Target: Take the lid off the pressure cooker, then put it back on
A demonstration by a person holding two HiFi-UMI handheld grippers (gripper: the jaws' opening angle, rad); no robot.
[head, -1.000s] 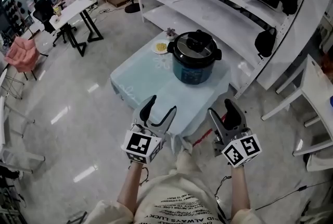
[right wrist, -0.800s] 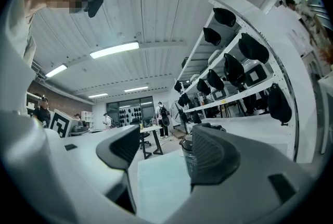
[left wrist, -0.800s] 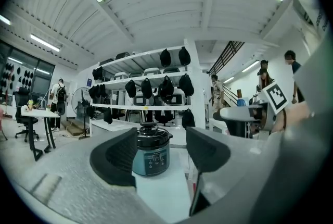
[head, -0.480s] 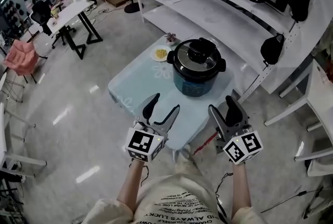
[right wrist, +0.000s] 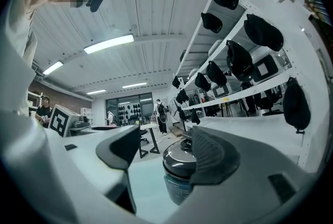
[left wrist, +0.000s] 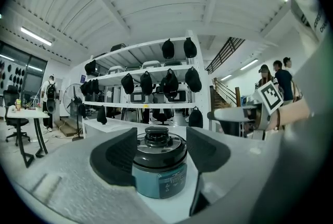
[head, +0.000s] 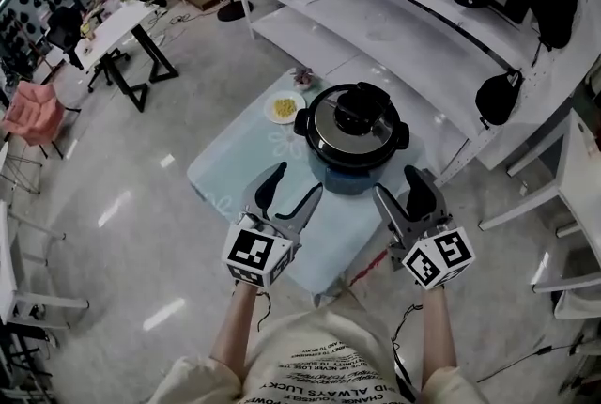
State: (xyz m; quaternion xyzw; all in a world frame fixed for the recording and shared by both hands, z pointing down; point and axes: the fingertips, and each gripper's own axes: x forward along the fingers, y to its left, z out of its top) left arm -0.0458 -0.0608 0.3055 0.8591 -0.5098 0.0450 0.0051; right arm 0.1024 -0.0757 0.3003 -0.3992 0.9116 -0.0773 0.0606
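Pressure cooker (head: 352, 148) sat on the tabletop (head: 249, 167) ahead of both pairs of jaws, black-handled lid (head: 355, 120) on, nothing touching it. Jaws of the left gripper (head: 293, 186) were spread wide and held nothing. In the left gripper view the cooker showed framed in the gap between the two dark pads (left wrist: 118, 154), but well beyond the tips, not between them. Jaws of the right gripper (head: 402, 191) were also wide apart and empty. In the right gripper view the cooker stood ahead, its right side partly covered by the right-hand jaw, no contact.

Head view: both grippers hovered at the near edge of the tabletop, jaws pointed forward, cooker ahead and roughly between the two. A marker cube (head: 255, 254) sat behind the left jaws, another cube (head: 439, 256) behind the right jaws, forearms trailing back from each.

Past the cooker, ahead-left of the left jaws, lay a small plate (head: 285, 107) with yellow food, and a small pot (head: 302, 76) just beyond it near the far corner. White shelving (head: 394, 26) ran behind the tabletop with black bags (head: 498, 97) hung on it.
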